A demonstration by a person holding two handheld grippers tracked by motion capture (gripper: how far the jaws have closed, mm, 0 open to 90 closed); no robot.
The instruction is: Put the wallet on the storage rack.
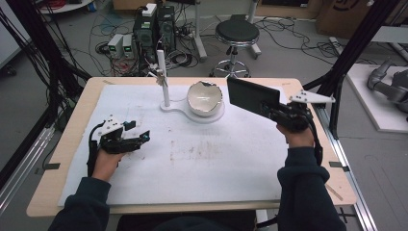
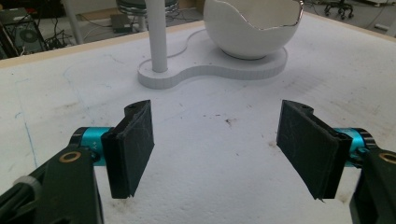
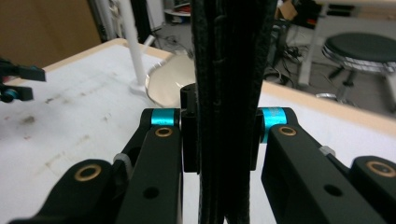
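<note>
Here, right gripper (image 1: 275,113) at 3 o'clock, jaws clamped on a black notebook (image 1: 253,97); left gripper (image 1: 139,139) at 9 o'clock, jaws apart above the surface (image 1: 216,163).

I can read no text, label, brand, number or sign anywhere in these views. A dark mark shows on a cardboard box (image 1: 346,12) on the floor beyond the far right corner of my table, but it is cut off at the frame's edge and too blurred for me to make out as letters.
</note>
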